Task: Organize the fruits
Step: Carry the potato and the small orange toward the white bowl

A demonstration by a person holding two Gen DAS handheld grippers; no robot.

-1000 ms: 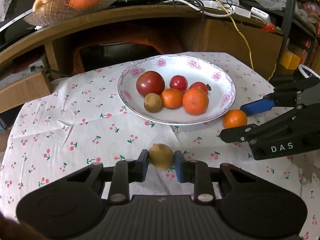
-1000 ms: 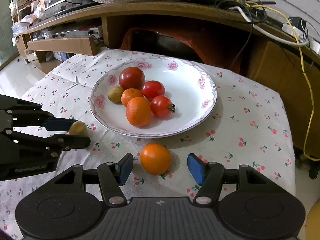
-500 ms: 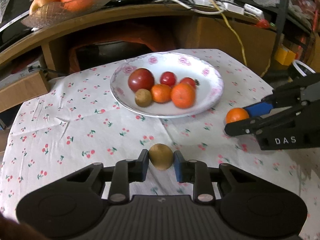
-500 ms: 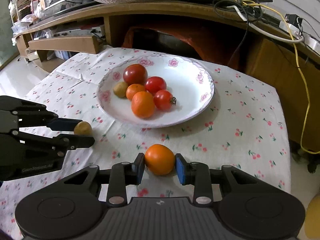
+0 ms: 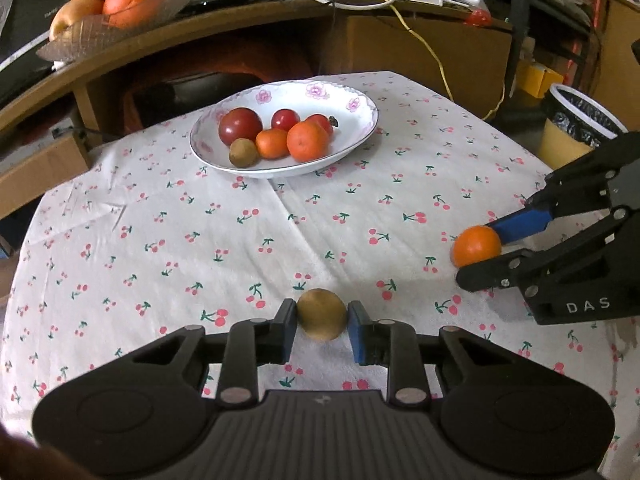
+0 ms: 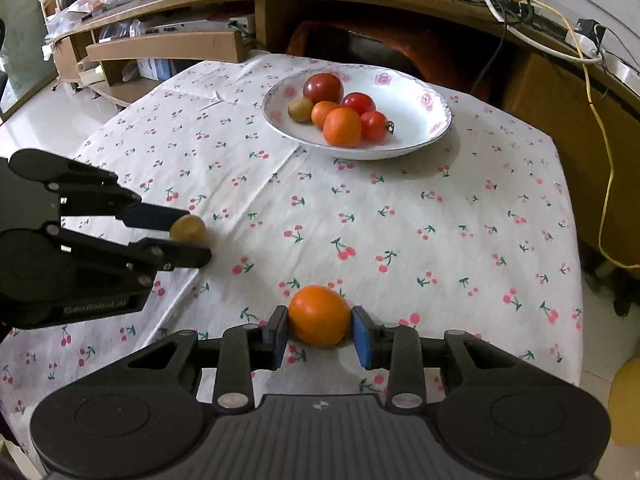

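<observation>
The left hand-held gripper (image 5: 322, 326) squeezes a round brown kiwi (image 5: 321, 314) at the bottom middle of its view. The right hand-held gripper (image 6: 320, 334) is clamped on a smooth orange (image 6: 319, 315); a second ago its pads stood apart around it, and now they are loosening a little. Both have pulled back, so the white flowered plate (image 5: 360, 120) of tomatoes and oranges looks smaller, higher up. The table (image 5: 360, 220) wears a soft cherry-print cloth. A wooden shelf (image 5: 240, 28) curves behind.
</observation>
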